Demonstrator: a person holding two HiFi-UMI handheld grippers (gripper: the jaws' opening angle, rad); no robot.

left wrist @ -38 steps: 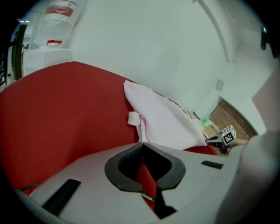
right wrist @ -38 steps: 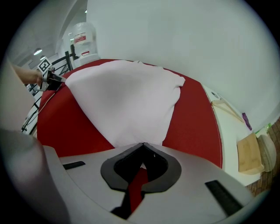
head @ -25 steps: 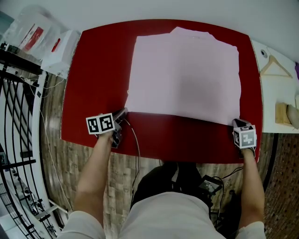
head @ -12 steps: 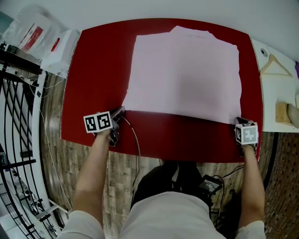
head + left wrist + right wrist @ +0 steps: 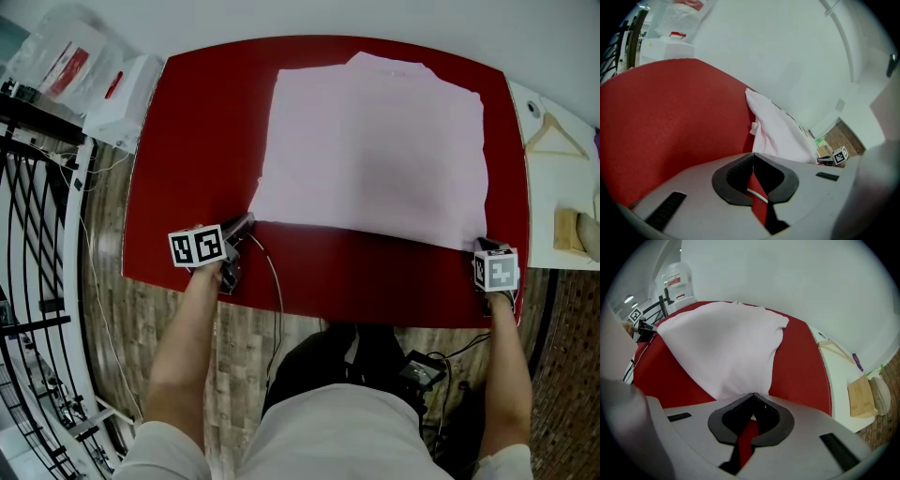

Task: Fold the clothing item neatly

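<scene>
Finding one: almost nothing has changed in the last second. My left jaws [image 5: 246,222] are together at the near left corner of the pink garment [image 5: 375,150]. My right jaws [image 5: 481,246] are together at its near right corner. In each of my own views the cloth runs straight into the closed tips, so I judge both corners pinched rather than merely touched. The garment lies flat on the red counter [image 5: 197,141], spread out ahead of both sets of tips. Its near hem is stretched between them, running off to the inner side of each.

Meaning for the task: the hold on both corners looks settled and the fold itself is not yet begun. The next move, as I judge it, is to lift the hem and carry it forward toward the far edge.

Against the earlier frame: my right jaws sit a shade further outward along the near hem, while my left jaws are where they were. The hem reads as straight as before. No new crease shows.
</scene>
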